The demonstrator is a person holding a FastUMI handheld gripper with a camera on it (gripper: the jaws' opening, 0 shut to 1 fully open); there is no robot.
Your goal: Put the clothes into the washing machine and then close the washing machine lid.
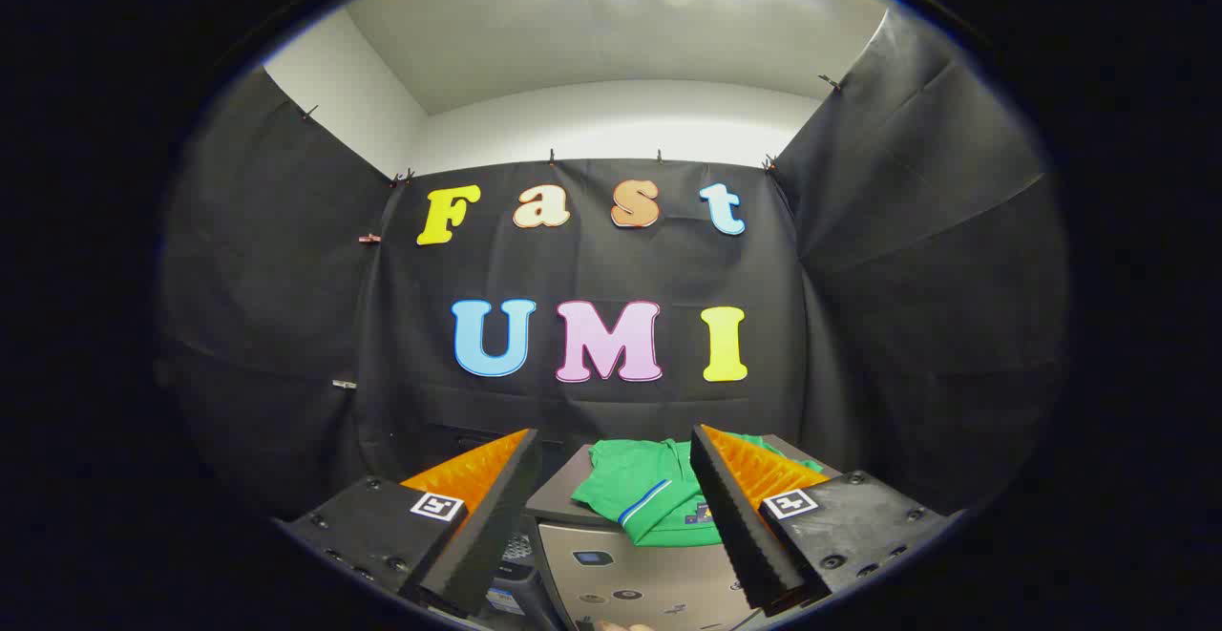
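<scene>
A green garment (642, 490) with a blue and white stripe lies crumpled on the grey top (556, 497) of the washing machine, just ahead of my fingers. The machine's light front panel (630, 569) shows below it, between the fingers. My gripper (616, 459) is open, held above and short of the garment, with nothing between its fingers. The right finger (730, 507) hides the garment's right part.
Black cloth walls close the booth at the back and on both sides. A dark basket-like object (520, 555) sits to the left of the machine, mostly hidden behind the left finger. A white ceiling with a light is overhead.
</scene>
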